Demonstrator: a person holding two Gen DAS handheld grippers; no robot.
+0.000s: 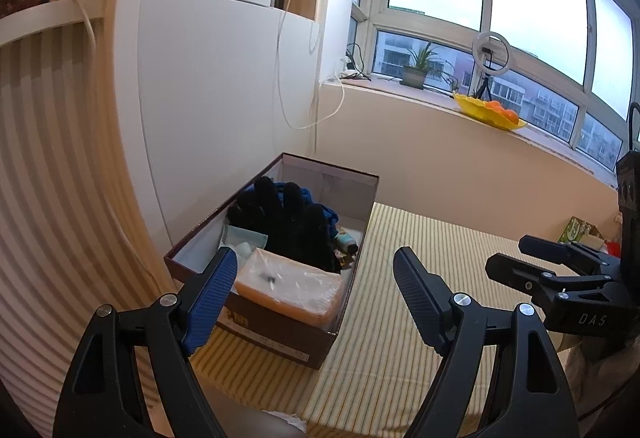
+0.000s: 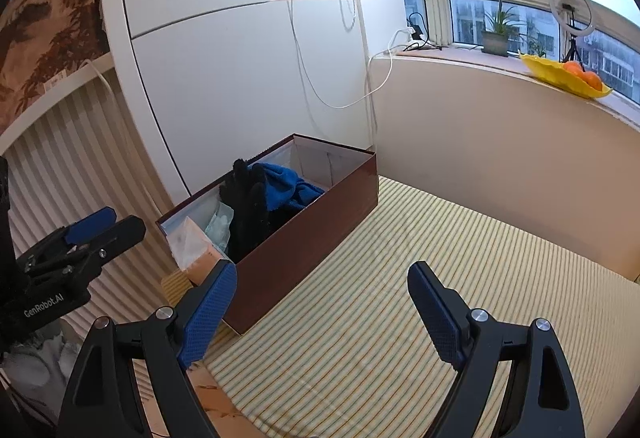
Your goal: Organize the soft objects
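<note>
Inside one box [image 1: 280, 334]: one black glove [image 1: 294, 224].

A striped mat [image 2: 420, 278] covered the surface. A brown box [image 2: 304, 238] sat directly on it, near the white cabinet [image 2: 240, 78].

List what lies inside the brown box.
Inside the box: black gloves, blue cloth, an orange wrapped block, a small bottle. Anything beneath stays hidden.
</note>
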